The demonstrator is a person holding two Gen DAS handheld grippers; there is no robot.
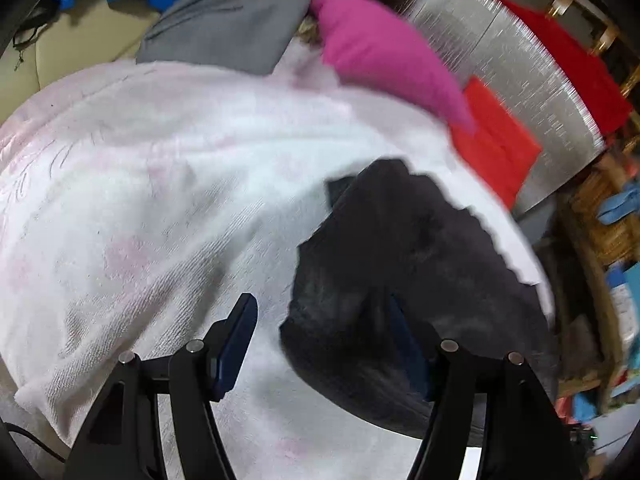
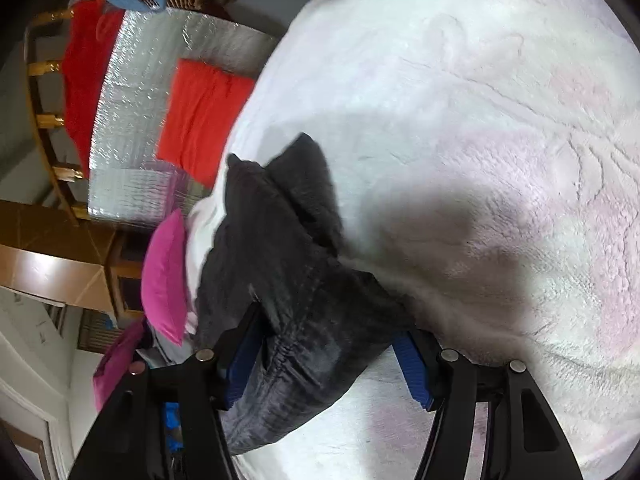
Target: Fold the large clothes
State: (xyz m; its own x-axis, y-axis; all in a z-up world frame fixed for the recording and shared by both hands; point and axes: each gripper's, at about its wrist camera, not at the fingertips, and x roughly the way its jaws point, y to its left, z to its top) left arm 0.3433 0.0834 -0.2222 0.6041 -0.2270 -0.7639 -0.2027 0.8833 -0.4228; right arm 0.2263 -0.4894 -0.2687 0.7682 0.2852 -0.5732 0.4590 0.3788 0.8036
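1 dark garment [image 2: 288, 280], soft, limp, light, bunched on the white blanket [image 1: 140, 200] near its edge; best taken at a hem; left gripper [image 1: 320, 344] spread, right gripper [image 2: 328, 360] spread, cloth between, unpinched.

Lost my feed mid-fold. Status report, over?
Left gripper open, dark grey garment against its right finger. Right gripper open around the bunched garment. White towel underneath; pink cushion clear.

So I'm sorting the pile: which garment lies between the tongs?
The dark grey garment, bunched on the white towel; the pink and red pieces lie farther off.
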